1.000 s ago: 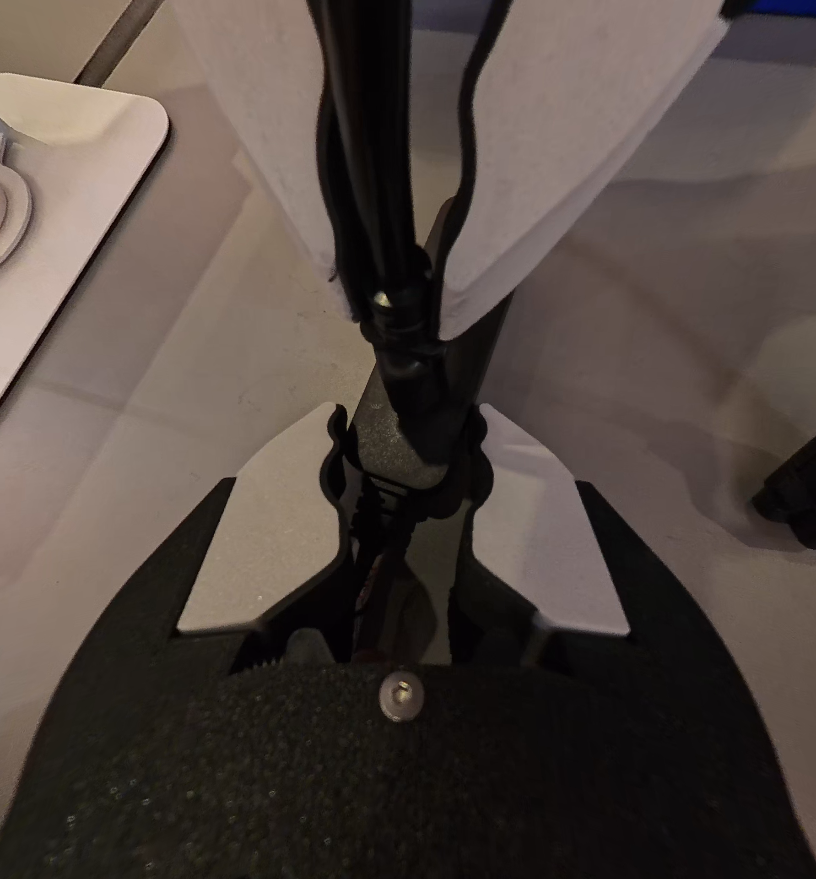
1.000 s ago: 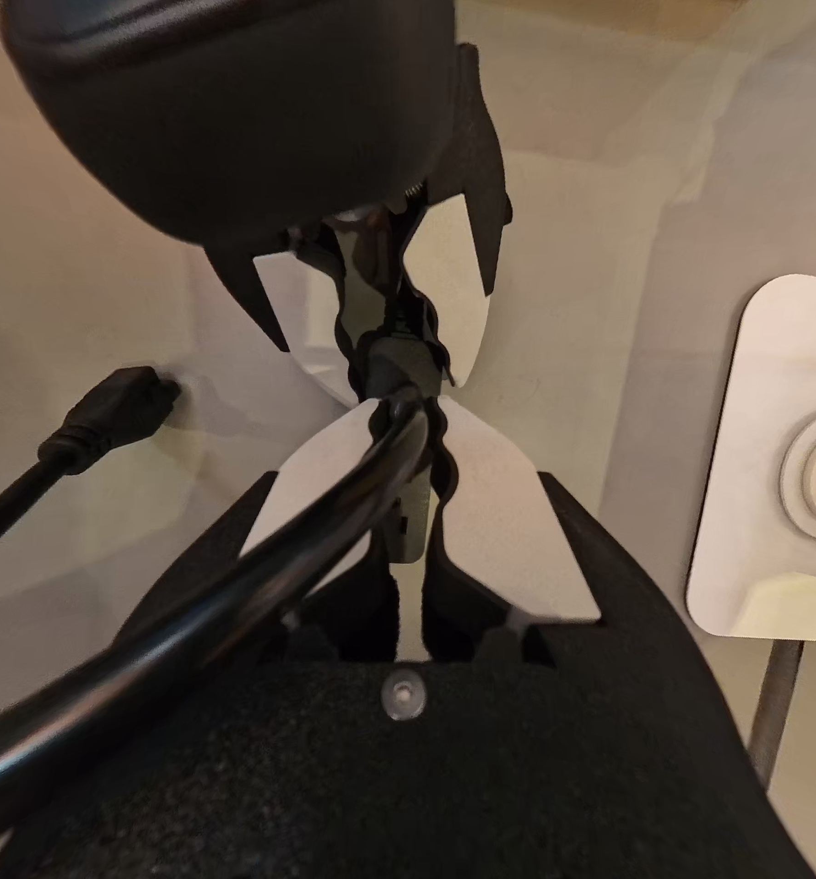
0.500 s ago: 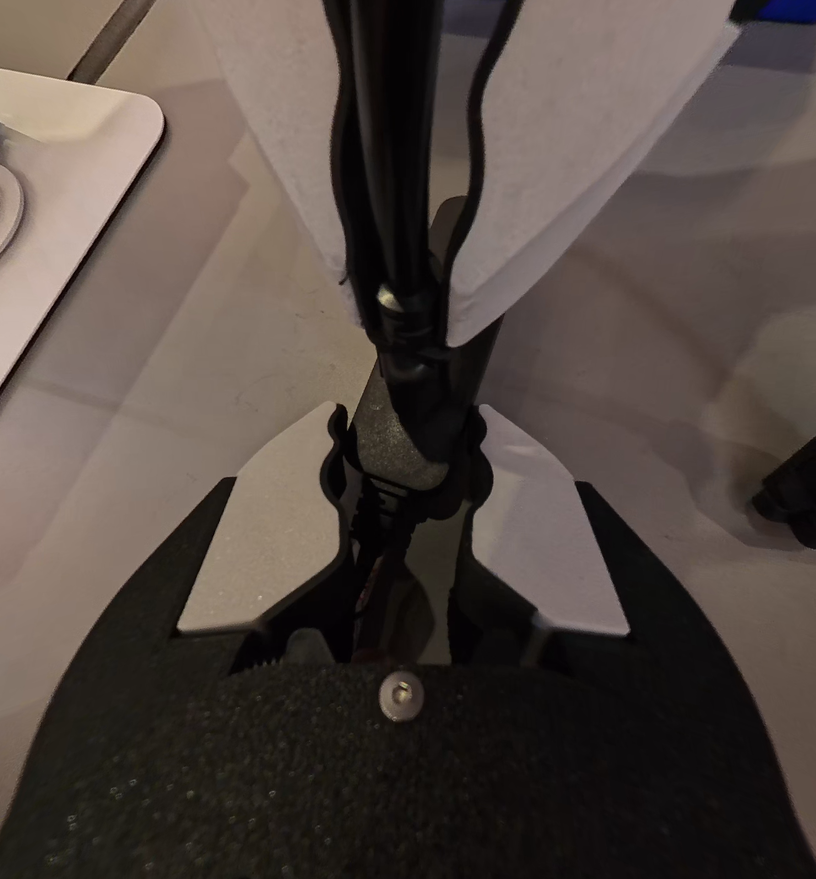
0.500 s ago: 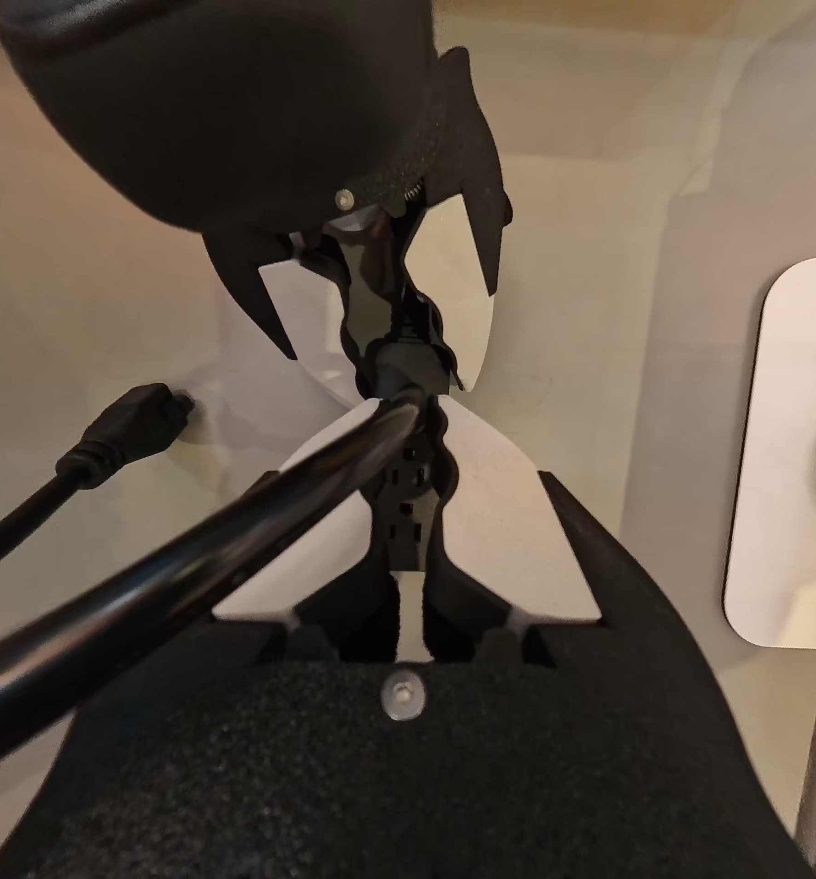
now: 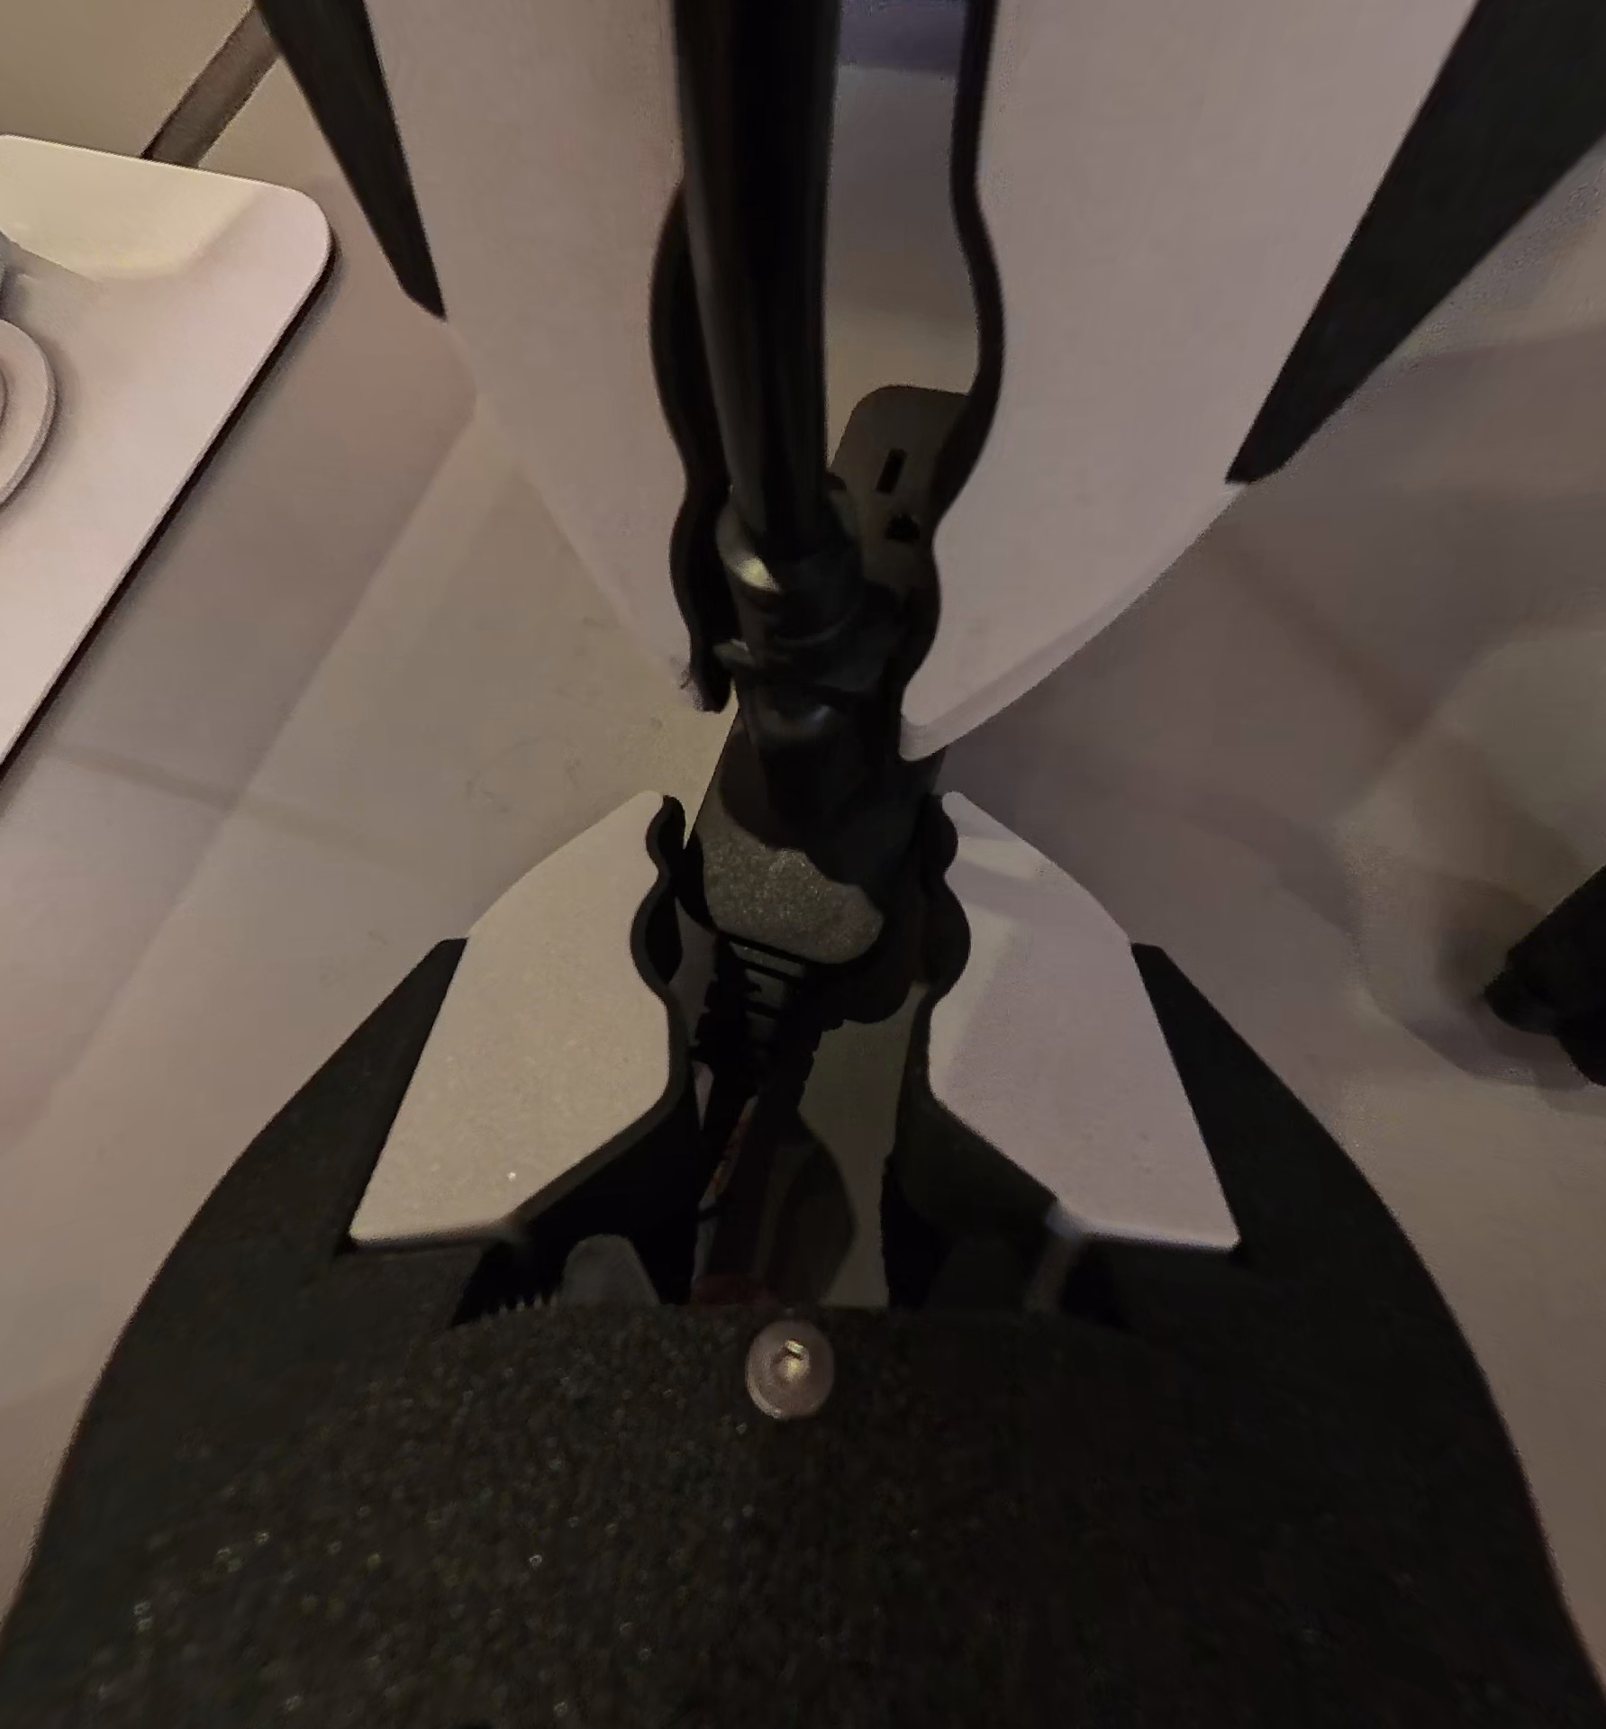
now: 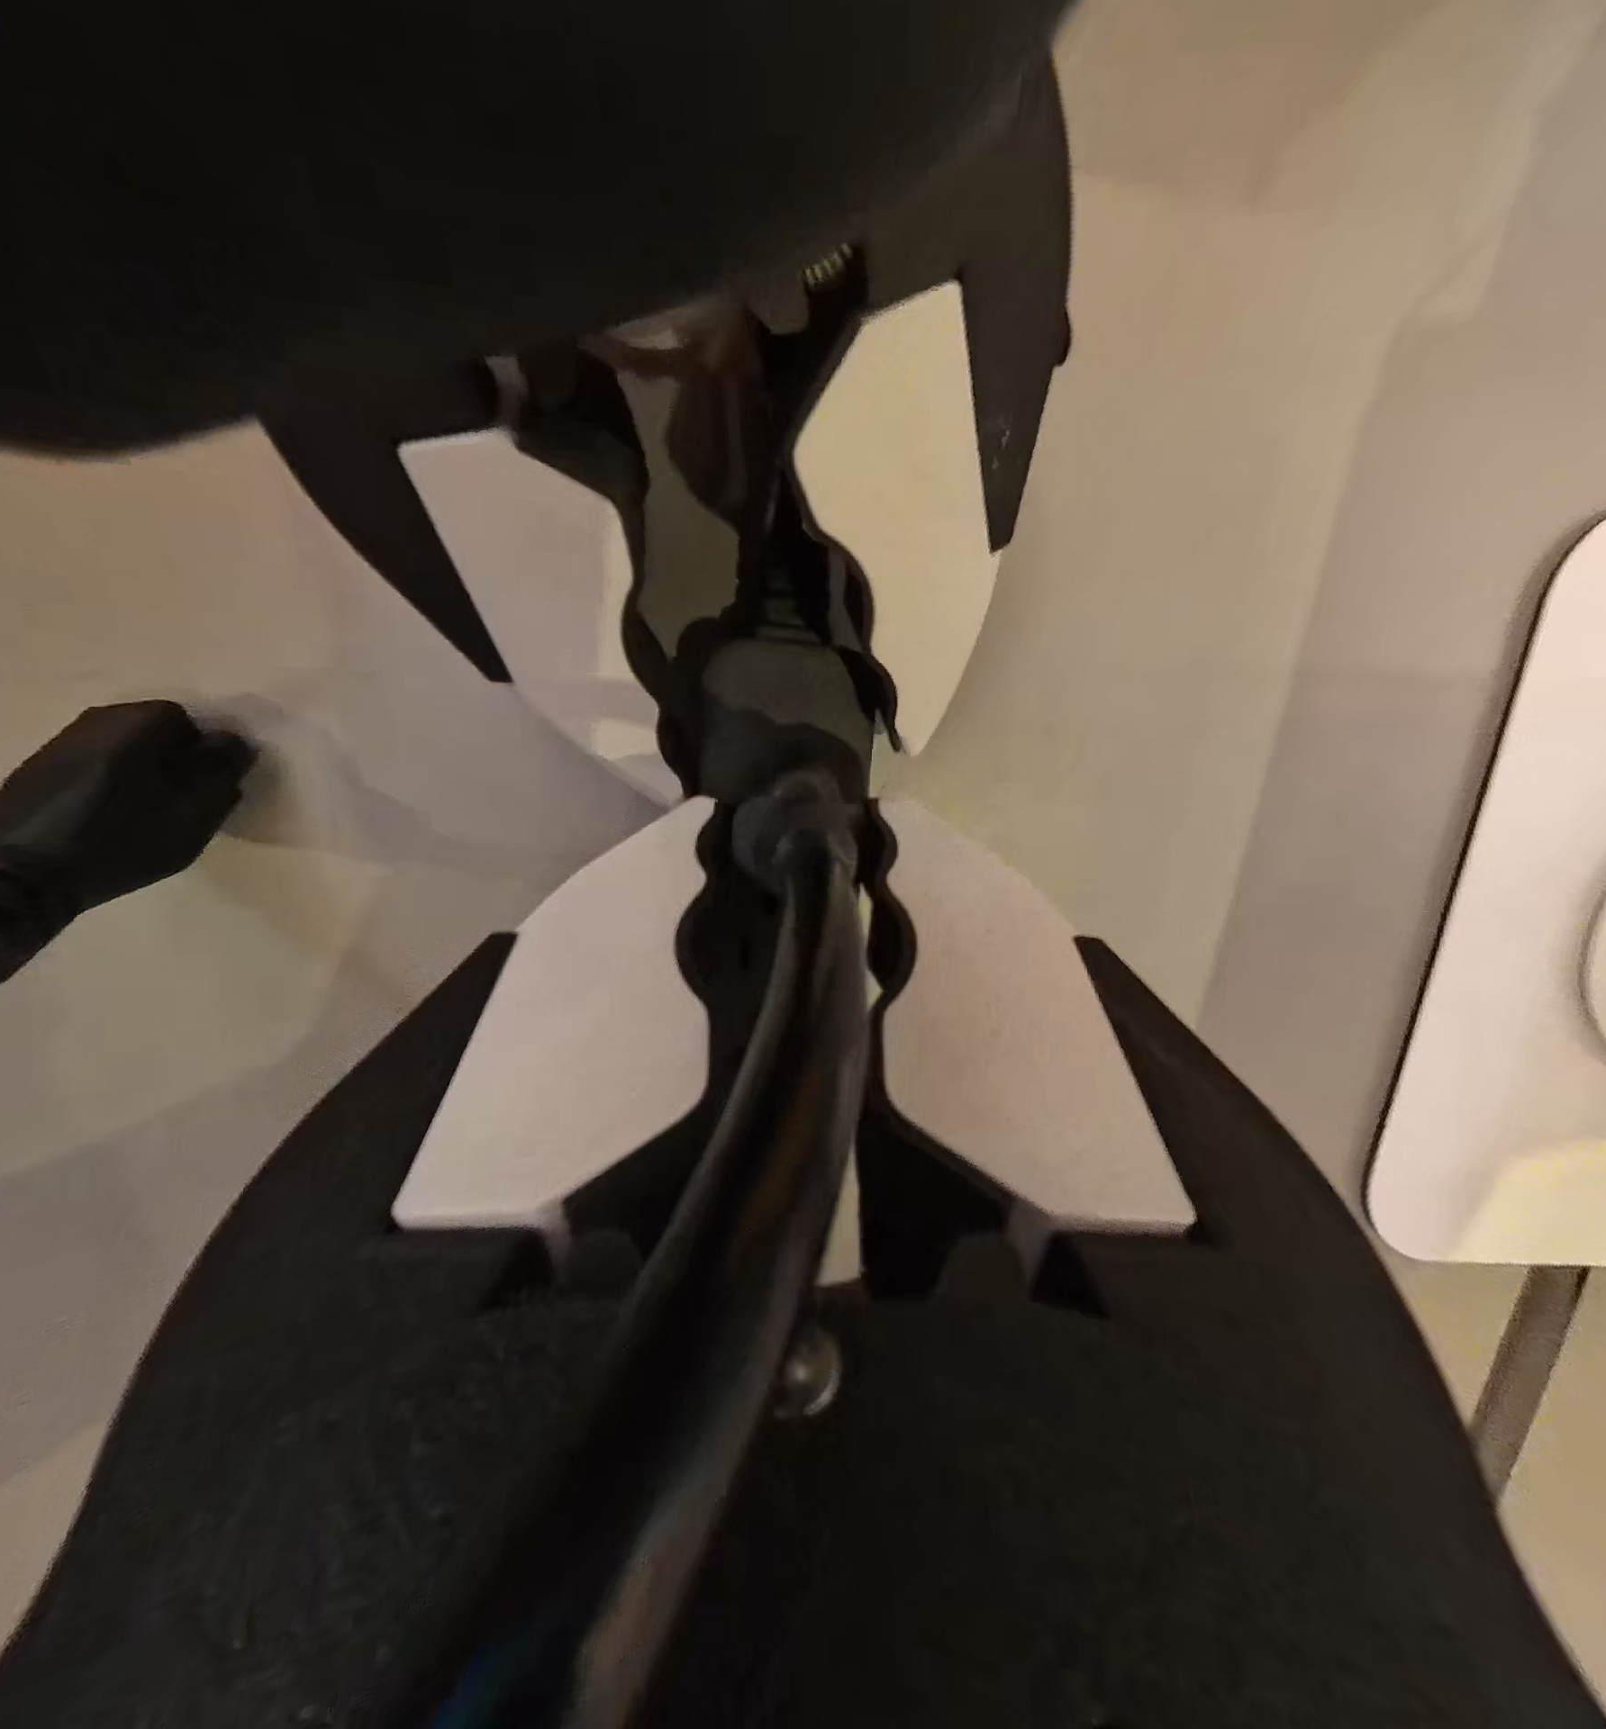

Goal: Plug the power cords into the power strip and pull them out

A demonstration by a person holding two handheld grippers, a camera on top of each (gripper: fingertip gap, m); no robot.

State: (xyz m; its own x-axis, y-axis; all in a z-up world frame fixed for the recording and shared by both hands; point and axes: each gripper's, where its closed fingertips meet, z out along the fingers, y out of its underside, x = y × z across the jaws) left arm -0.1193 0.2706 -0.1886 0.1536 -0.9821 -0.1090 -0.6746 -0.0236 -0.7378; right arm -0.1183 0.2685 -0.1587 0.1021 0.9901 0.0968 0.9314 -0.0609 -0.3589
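My left gripper is shut on the near end of the dark grey power strip, which runs away from it, with outlet slots showing farther along. My right gripper faces it, tip to tip, and is shut on the black plug of a power cord. The plug sits against the strip's top face, close to the left gripper; whether its prongs are seated is hidden. In the right wrist view the strip's end shows between the left gripper's fingers.
A second black plug with its cord lies loose on the pale table; it also shows in the left wrist view. A white base plate with a round metal fitting stands beside the grippers, and it shows again in the left wrist view. My left and right fingertips are right by each other.
The right gripper with the plug has moved closer to the left gripper along the strip. In the right wrist view the cord has swung from the left to the middle, covering the strip's outlets.
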